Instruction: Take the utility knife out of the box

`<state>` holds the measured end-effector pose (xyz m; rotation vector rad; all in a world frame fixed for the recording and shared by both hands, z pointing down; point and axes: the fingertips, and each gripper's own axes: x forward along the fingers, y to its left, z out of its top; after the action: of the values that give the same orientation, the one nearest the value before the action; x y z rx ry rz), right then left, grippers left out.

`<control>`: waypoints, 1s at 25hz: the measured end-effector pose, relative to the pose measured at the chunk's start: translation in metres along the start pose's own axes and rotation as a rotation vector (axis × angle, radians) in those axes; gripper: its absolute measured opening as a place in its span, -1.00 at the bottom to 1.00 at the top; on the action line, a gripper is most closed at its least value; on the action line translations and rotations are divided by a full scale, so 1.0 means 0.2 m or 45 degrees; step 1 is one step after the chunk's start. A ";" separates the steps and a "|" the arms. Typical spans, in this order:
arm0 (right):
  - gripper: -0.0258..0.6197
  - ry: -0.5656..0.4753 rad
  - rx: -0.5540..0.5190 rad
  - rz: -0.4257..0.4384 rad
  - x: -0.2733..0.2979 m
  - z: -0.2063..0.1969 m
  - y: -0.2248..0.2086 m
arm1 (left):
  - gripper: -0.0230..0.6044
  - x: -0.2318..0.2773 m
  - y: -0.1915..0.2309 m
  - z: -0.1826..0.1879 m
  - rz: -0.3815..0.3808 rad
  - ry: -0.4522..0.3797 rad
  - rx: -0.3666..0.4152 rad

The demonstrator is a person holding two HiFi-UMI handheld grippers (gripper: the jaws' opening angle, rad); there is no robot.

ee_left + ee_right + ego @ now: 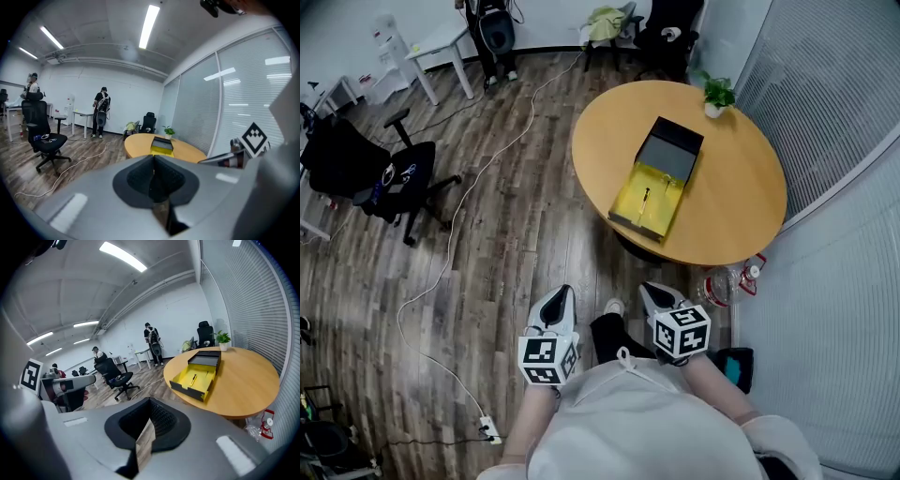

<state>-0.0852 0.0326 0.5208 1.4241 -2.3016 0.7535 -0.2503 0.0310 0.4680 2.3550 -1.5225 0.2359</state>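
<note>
An open box [654,189] with a yellow inside and a black lid lies on the round wooden table [741,187]. A slim utility knife [646,197] rests in the yellow tray; it also shows in the right gripper view, utility knife [193,378] inside the box [199,373]. Both grippers hang low over the floor in front of me, well short of the table. My left gripper [561,292] is shut and empty, its jaws meeting at the tip [153,159]. My right gripper [652,291] is shut too, nothing between its jaws [149,404].
A small potted plant [717,96] stands at the table's far edge. A plastic bottle [727,284] lies on the floor by the table's base. A black office chair [380,173] and a white cable [455,234] are at the left. Blinds line the right wall. A person [101,112] stands far back.
</note>
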 end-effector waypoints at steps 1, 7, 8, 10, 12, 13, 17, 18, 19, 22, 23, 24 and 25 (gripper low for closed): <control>-0.92 0.003 0.003 0.001 0.05 0.04 -0.04 | -0.91 0.08 0.02 0.02 -0.005 0.009 0.008; -0.92 0.006 0.031 -0.008 0.38 0.33 -0.31 | -0.91 0.60 0.06 0.23 -0.068 0.033 0.064; -0.92 0.005 0.043 -0.010 0.44 0.37 -0.38 | -0.91 0.70 0.07 0.26 -0.076 0.038 0.071; -0.92 -0.001 0.064 -0.017 0.55 0.45 -0.51 | -0.91 0.90 0.07 0.31 -0.099 0.044 0.090; -0.92 -0.010 0.080 -0.037 0.63 0.53 -0.62 | -0.91 1.05 0.08 0.37 -0.124 0.044 0.112; -0.92 -0.010 0.089 -0.052 0.67 0.56 -0.67 | -0.91 1.12 0.09 0.39 -0.134 0.045 0.120; -0.92 0.011 0.150 -0.111 0.77 0.60 -0.81 | -0.91 1.32 0.13 0.43 -0.159 0.073 0.116; -0.92 0.012 0.163 -0.124 0.78 0.61 -0.84 | -0.91 1.36 0.14 0.44 -0.168 0.086 0.112; -0.92 0.010 0.176 -0.136 0.80 0.62 -0.87 | -0.91 1.41 0.14 0.43 -0.182 0.099 0.111; -0.92 0.005 0.213 -0.174 0.86 0.65 -0.97 | -0.91 1.56 0.12 0.41 -0.231 0.144 0.130; -0.92 0.007 0.226 -0.188 0.88 0.65 -1.00 | -0.91 1.61 0.11 0.40 -0.250 0.163 0.138; -0.92 0.010 0.239 -0.205 0.89 0.65 -1.02 | -0.91 1.65 0.10 0.39 -0.273 0.180 0.145; -0.92 0.011 0.254 -0.225 0.90 0.65 -1.05 | -0.91 1.69 0.08 0.38 -0.306 0.195 0.153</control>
<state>0.0213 -0.2500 0.5669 1.6799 -2.1074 0.9531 -0.1270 -0.2913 0.5040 2.5203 -1.1736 0.4482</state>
